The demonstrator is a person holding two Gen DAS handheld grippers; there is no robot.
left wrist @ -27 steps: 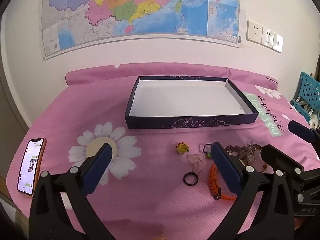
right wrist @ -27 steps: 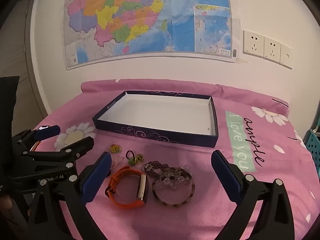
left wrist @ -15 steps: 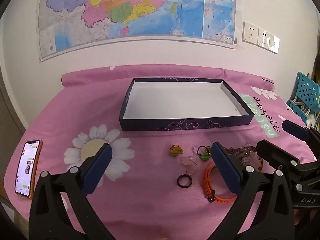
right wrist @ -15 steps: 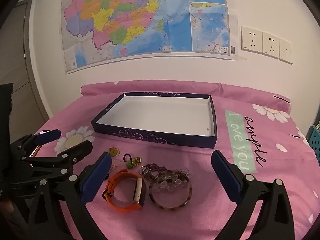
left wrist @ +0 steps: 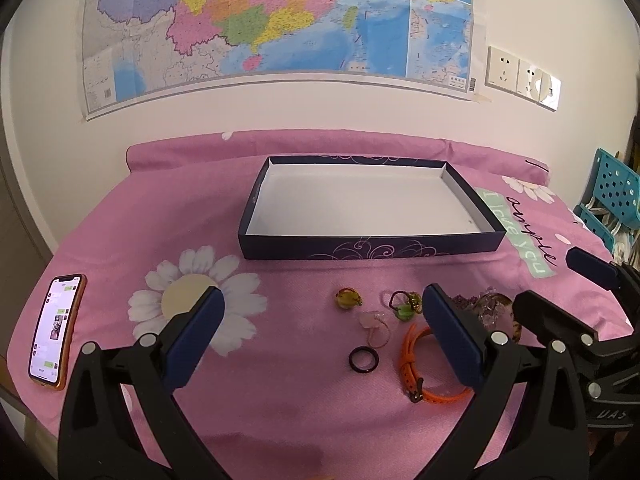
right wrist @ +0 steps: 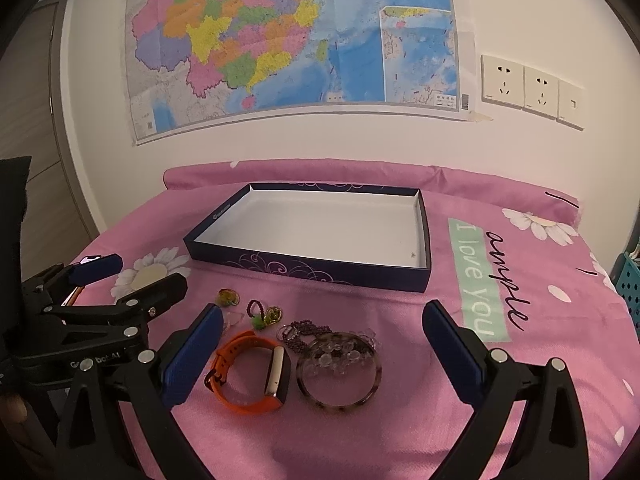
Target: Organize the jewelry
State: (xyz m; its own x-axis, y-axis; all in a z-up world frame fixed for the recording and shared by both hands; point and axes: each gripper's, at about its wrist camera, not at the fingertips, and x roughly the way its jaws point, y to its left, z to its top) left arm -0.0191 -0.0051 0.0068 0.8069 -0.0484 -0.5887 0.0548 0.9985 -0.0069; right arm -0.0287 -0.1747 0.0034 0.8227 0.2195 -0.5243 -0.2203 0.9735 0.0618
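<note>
One box (right wrist: 308, 268), two bangles (right wrist: 339, 372)

A large colourful map (left wrist: 276, 28) hung on the white wall across the upper part of both views, its lower right corner taped. To its right, in the upper right of the frame, sat a row of white wall sockets (right wrist: 528, 88). A pink bedsheet (left wrist: 168, 224) printed with white daisies covered the surface, rolled into a ridge along the wall; a pale green band with the words "I love you" (right wrist: 476, 276) ran down its right side. At the lower left of the left wrist view a phone (left wrist: 56, 330) in an orange case lay flat near the sheet's edge, its screen lit. A teal perforated basket (left wrist: 610, 200) stood at the right edge. A grey door (right wrist: 36, 120) showed at the far left.
</note>
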